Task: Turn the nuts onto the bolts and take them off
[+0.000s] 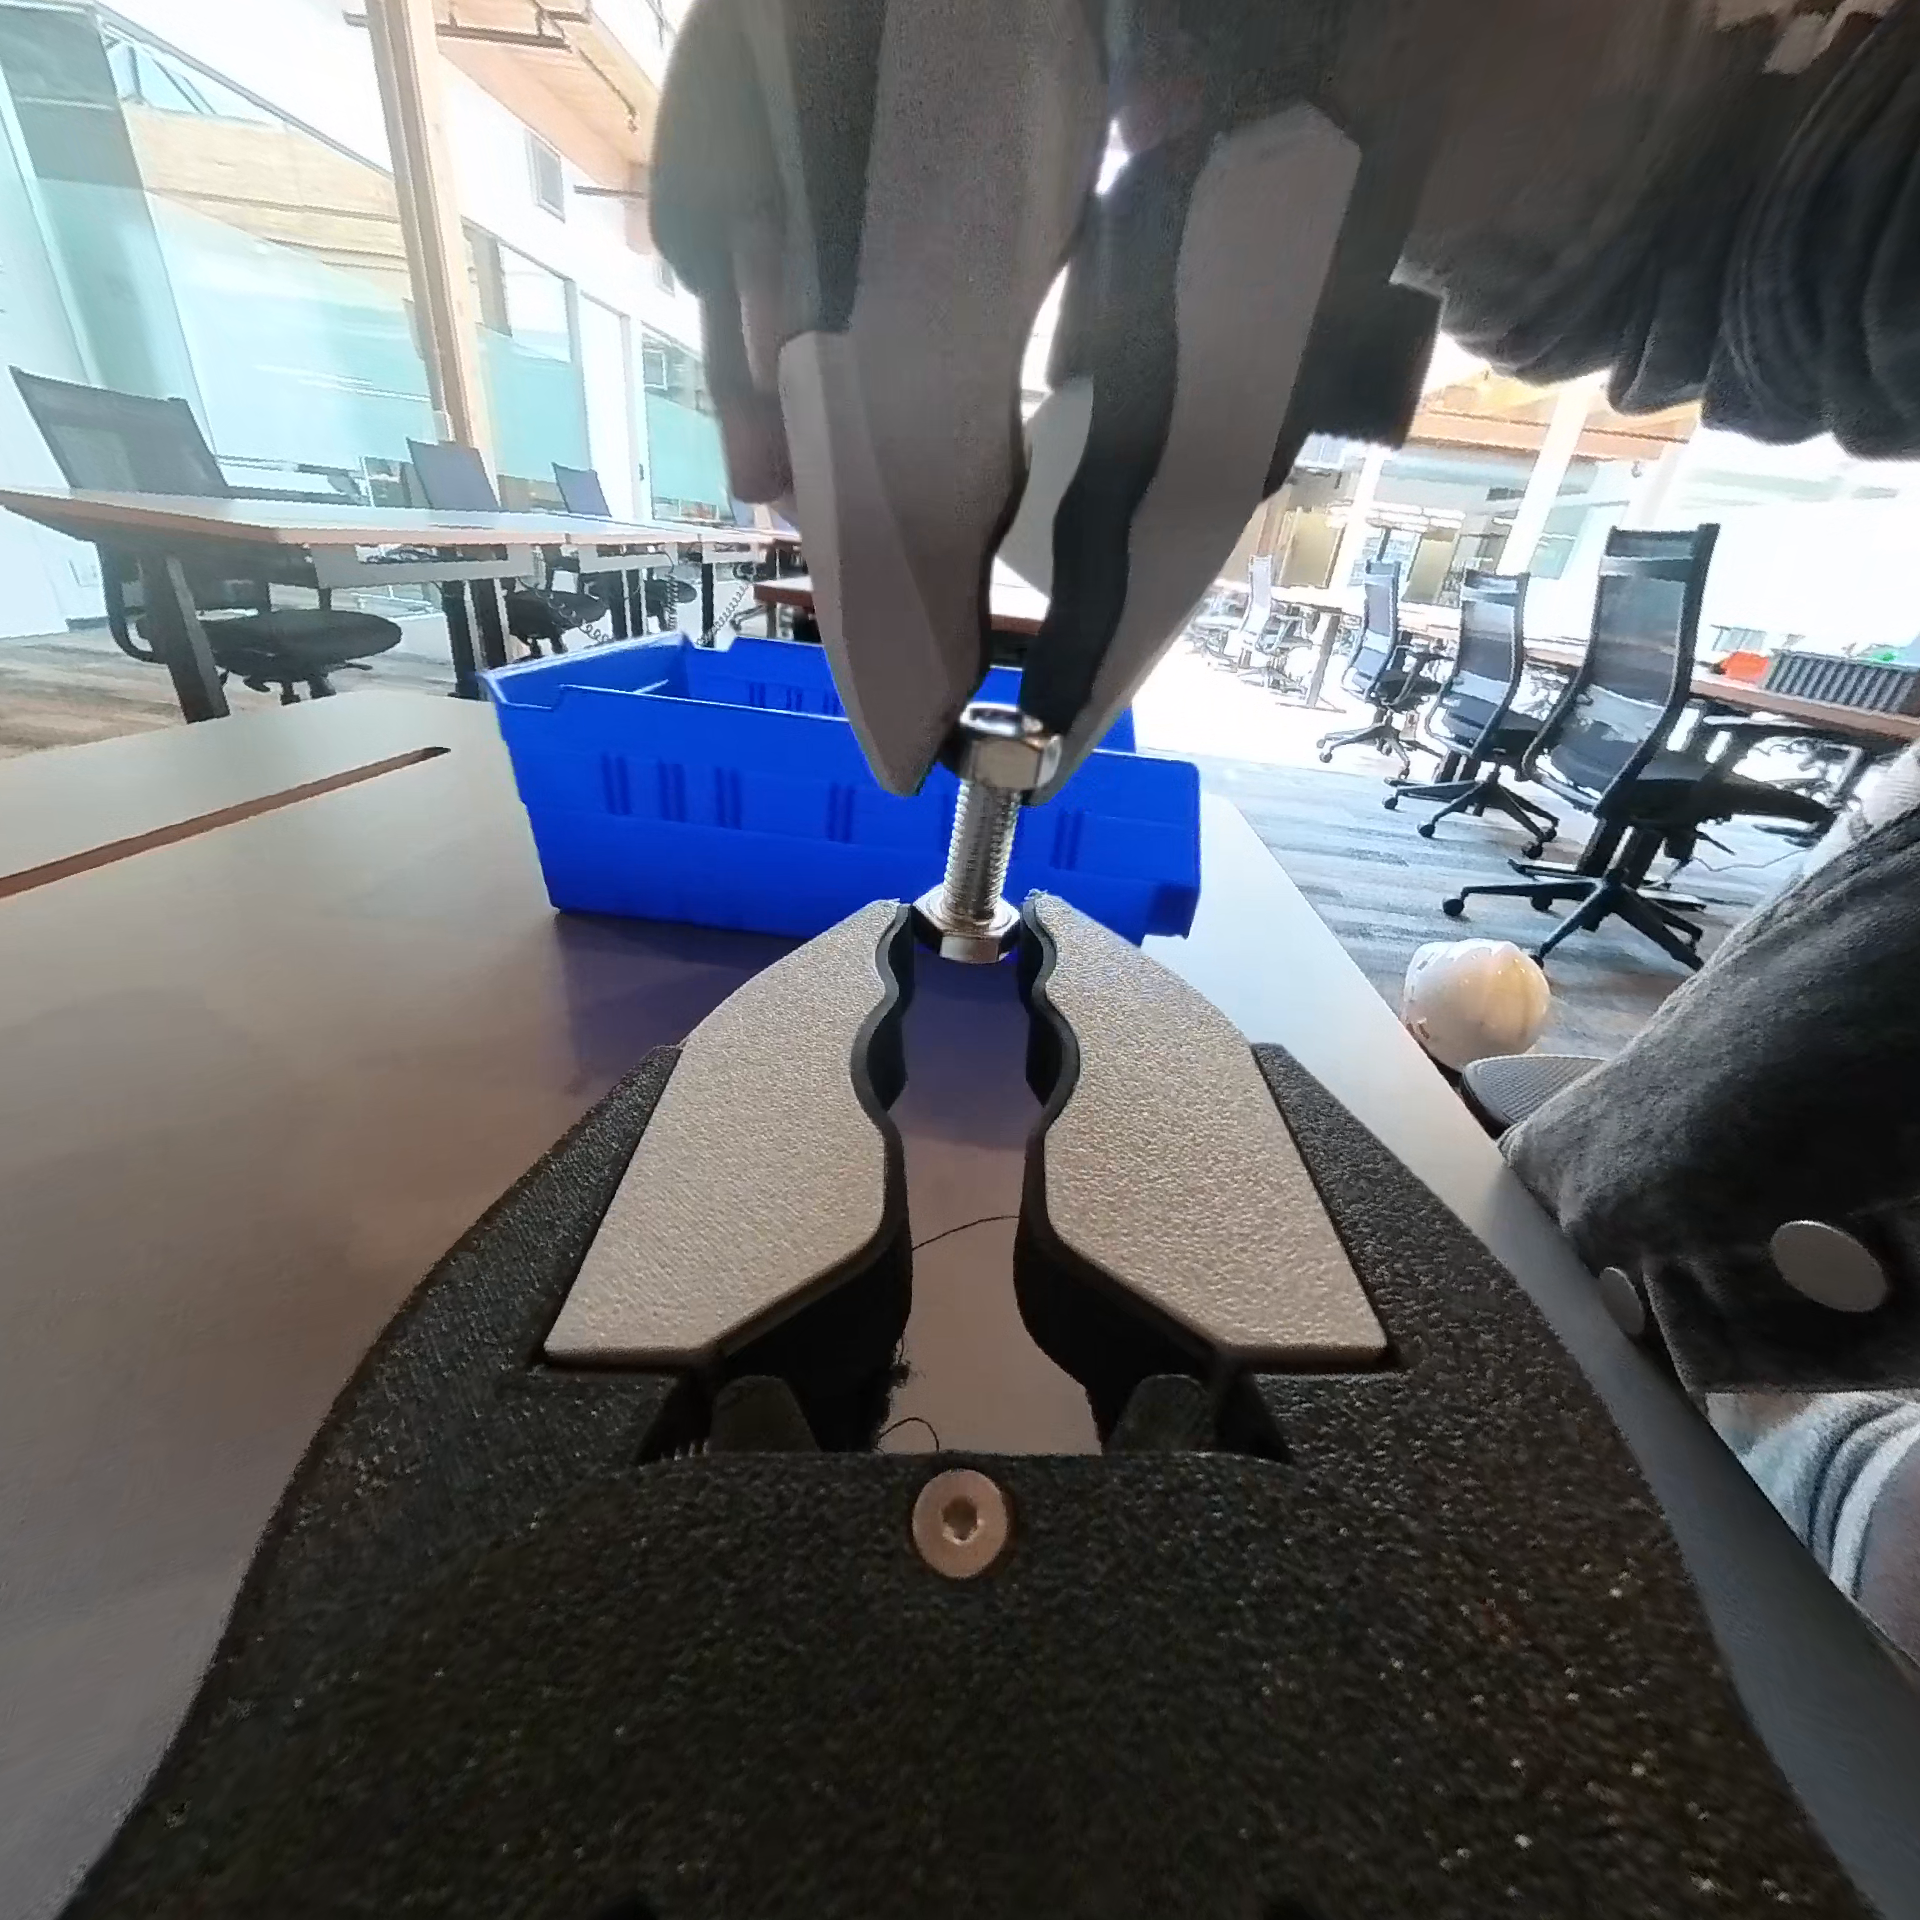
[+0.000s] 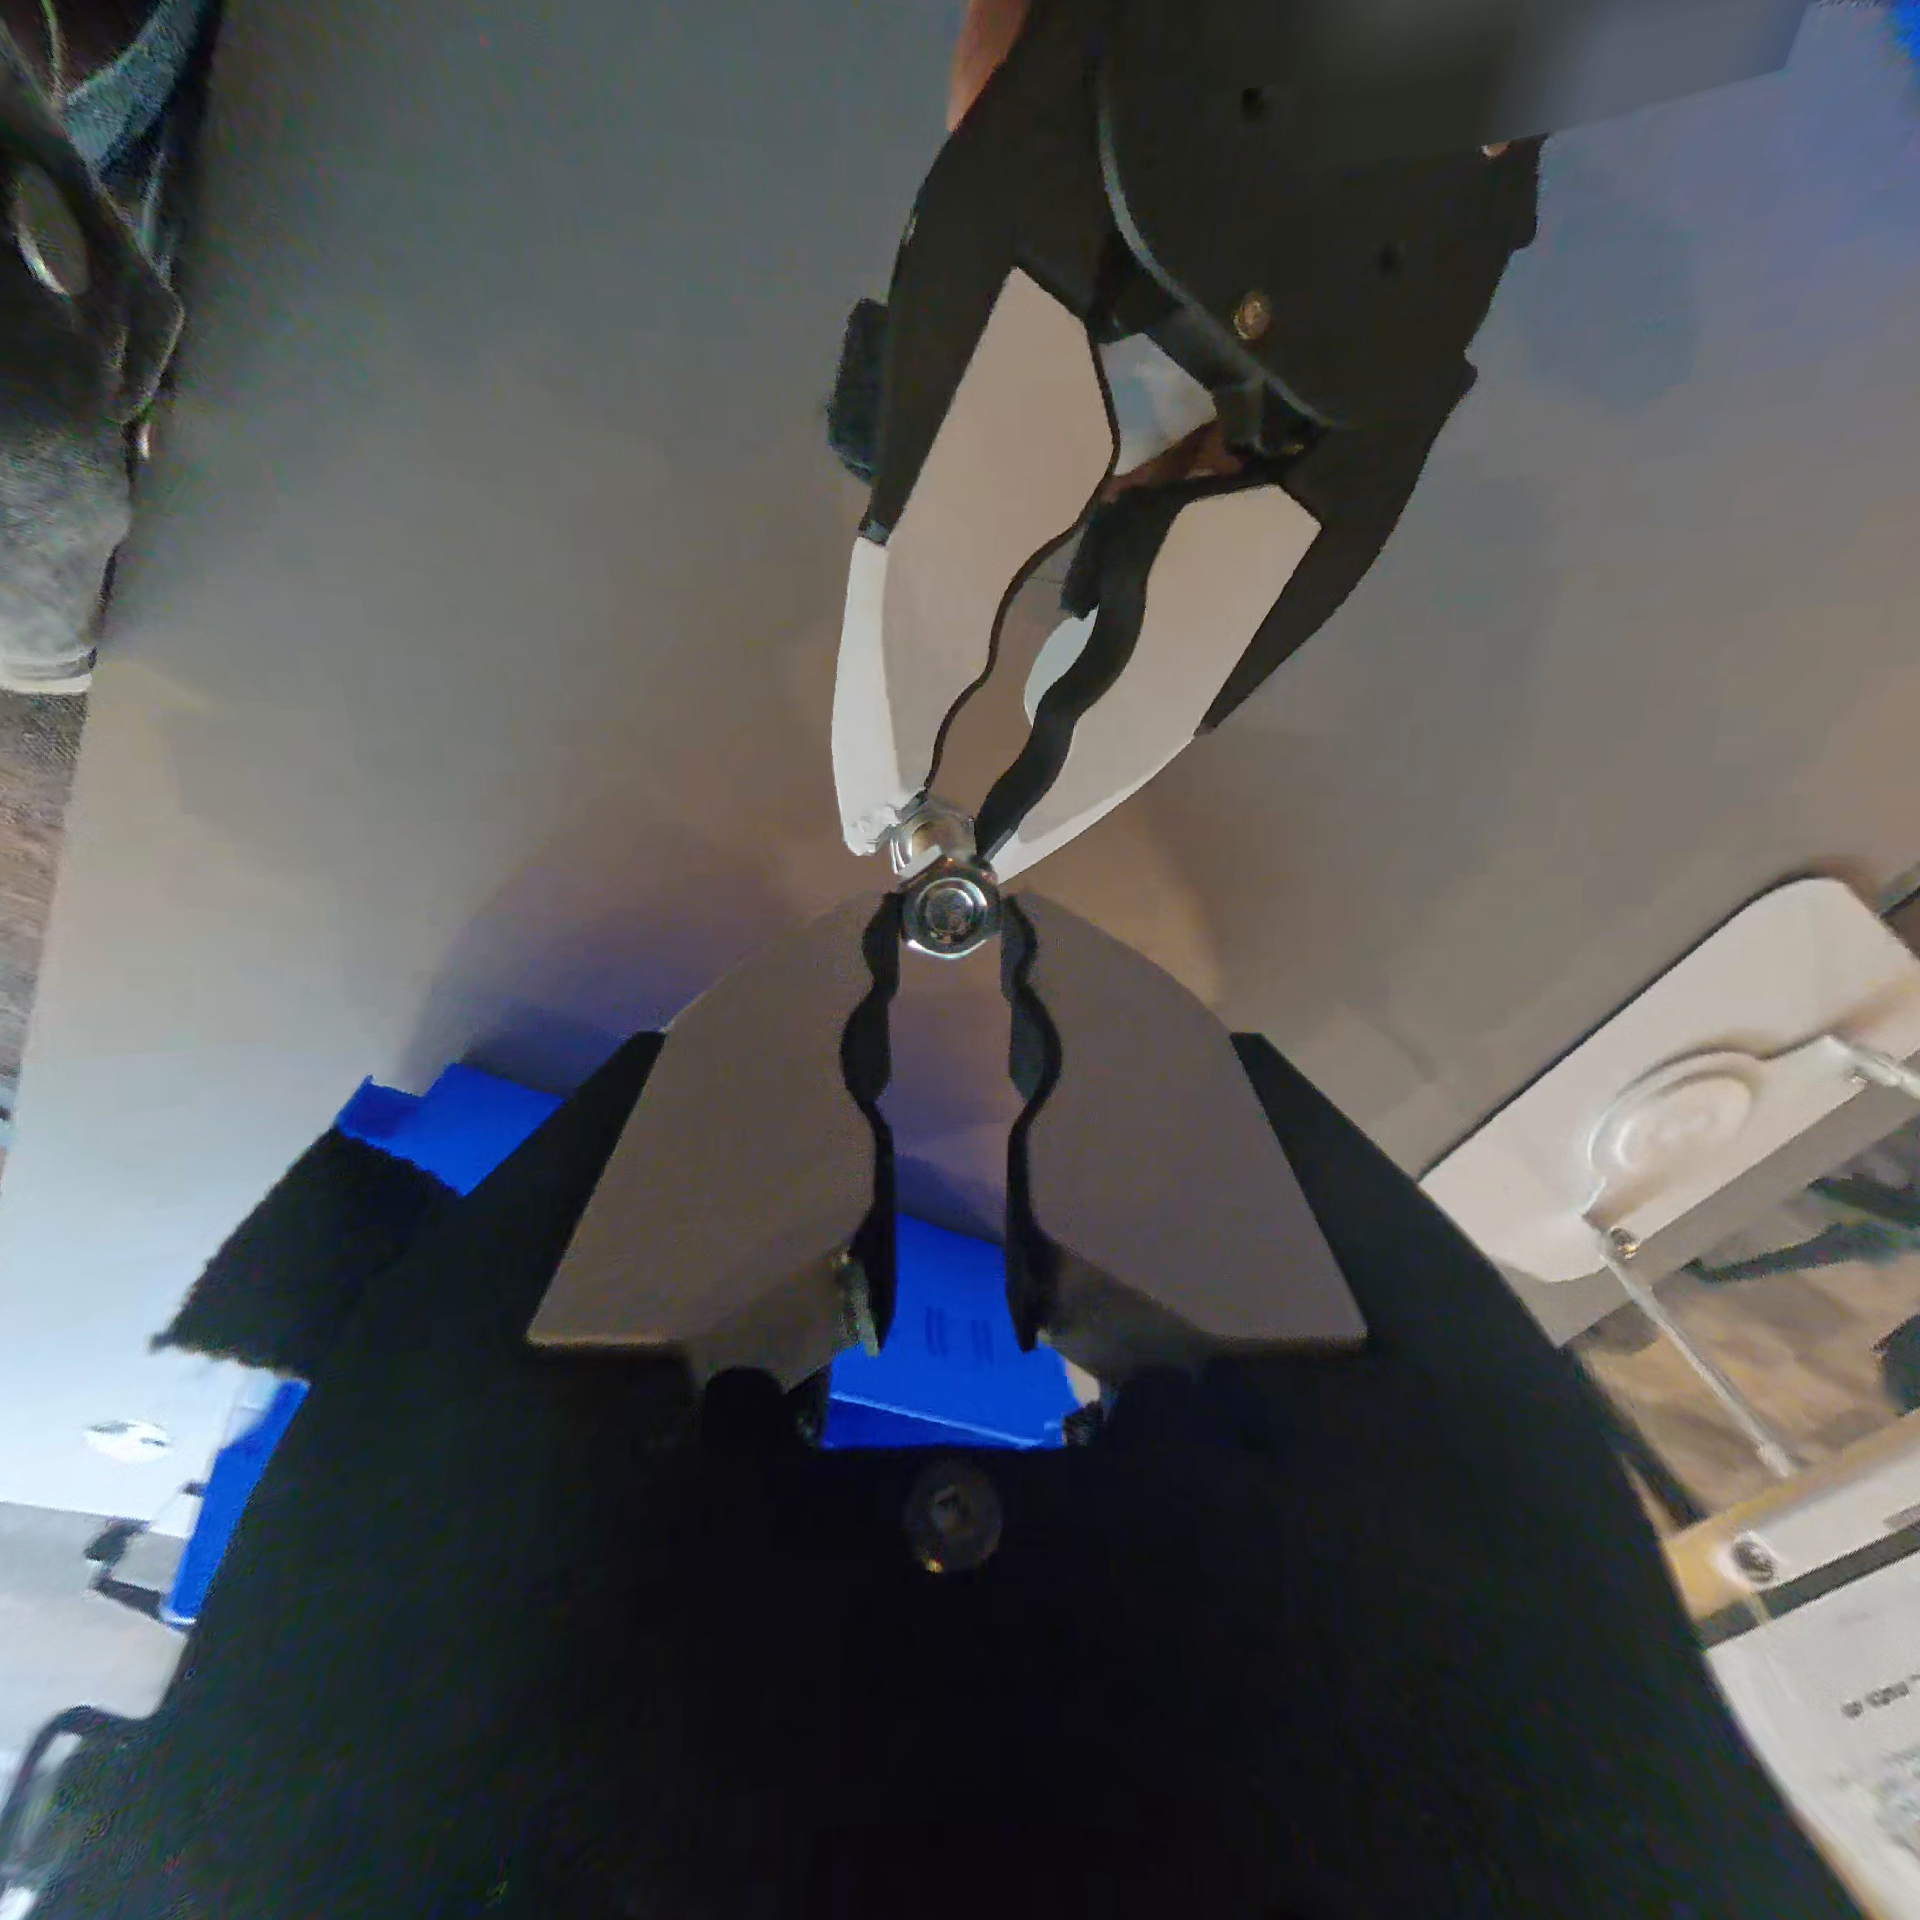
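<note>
Plainly the bolt (image 1: 971, 852) stands upright above the desk (image 1: 312, 987), clear of it, just before the blue bin (image 1: 727, 790); its lower hex end is clenched in the tips of the left gripper (image 1: 968, 930), nearly closed; the right gripper (image 1: 982, 764), reaching down from above, pinches the nut (image 1: 1006, 756) at the top of the thread. Judged so, the nut is mid-turn, direction unclear; next comes a wrist twist, then release and regrip.
</note>
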Available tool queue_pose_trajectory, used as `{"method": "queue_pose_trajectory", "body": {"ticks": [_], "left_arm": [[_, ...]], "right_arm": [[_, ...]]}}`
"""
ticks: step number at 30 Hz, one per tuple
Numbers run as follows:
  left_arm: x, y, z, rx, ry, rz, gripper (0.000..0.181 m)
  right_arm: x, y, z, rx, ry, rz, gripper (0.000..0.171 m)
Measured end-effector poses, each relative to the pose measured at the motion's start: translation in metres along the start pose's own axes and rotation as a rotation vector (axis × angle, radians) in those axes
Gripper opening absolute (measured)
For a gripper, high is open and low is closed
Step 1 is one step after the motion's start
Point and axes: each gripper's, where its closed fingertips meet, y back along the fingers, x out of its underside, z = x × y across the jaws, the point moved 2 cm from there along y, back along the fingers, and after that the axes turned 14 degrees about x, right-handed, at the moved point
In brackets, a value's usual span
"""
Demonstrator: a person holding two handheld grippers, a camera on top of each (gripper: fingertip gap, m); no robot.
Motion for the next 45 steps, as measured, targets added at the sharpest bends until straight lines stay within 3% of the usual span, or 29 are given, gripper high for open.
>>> {"method": "queue_pose_trajectory", "body": {"ticks": [5,11,14,16,19,25,27,28,31,35,38,41,44,45], "left_arm": [[0.001,-0.001,0.000,-0.007,-0.012,0.017,0.019],[0.003,-0.002,0.000,-0.025,-0.022,0.025,0.019],[0.002,-0.004,-0.001,-0.014,-0.025,0.028,0.019],[0.002,-0.003,-0.002,-0.008,-0.019,0.023,0.018],[0.003,-0.004,-0.002,0.000,-0.021,0.024,0.019],[0.004,-0.005,-0.003,-0.002,-0.037,0.037,0.019],[0.003,-0.005,-0.003,-0.007,-0.036,0.032,0.019],[0.003,-0.005,-0.002,-0.010,-0.031,0.029,0.019],[0.003,-0.003,-0.001,-0.020,-0.032,0.027,0.019],[0.001,-0.001,0.000,-0.022,-0.018,0.013,0.019],[0.000,0.000,0.003,-0.029,-0.002,-0.007,0.019],[0.000,0.000,0.000,-0.025,-0.024,-0.002,0.019],[0.002,-0.004,-0.003,0.005,-0.021,0.016,0.019],[0.004,-0.007,-0.006,0.018,-0.027,0.028,0.019]], "right_arm": [[0.001,0.001,0.005,0.032,-0.248,0.100,0.018],[-0.001,0.000,0.010,0.109,-0.805,0.223,0.018],[0.000,0.001,0.014,0.110,-0.891,0.210,0.019],[-0.001,0.004,0.013,0.151,-0.899,0.165,0.033],[-0.009,0.021,0.000,0.315,-0.973,-0.068,0.046],[-0.006,0.121,-0.021,0.787,-1.102,-1.044,0.082],[0.006,0.136,-0.028,0.766,-1.096,-1.101,0.114],[0.013,0.139,-0.035,0.765,-1.076,-1.101,0.117],[0.030,0.153,-0.055,0.744,-1.026,-1.132,0.088],[0.036,0.194,-0.067,0.846,-0.818,-1.356,0.000],[0.040,0.212,-0.055,0.923,-0.757,-1.521,0.000],[0.038,0.204,-0.051,0.862,-0.809,-1.521,0.002],[0.026,0.183,-0.054,0.673,-0.844,-1.383,0.051],[0.019,0.176,-0.054,0.614,-0.828,-1.352,0.053]]}}
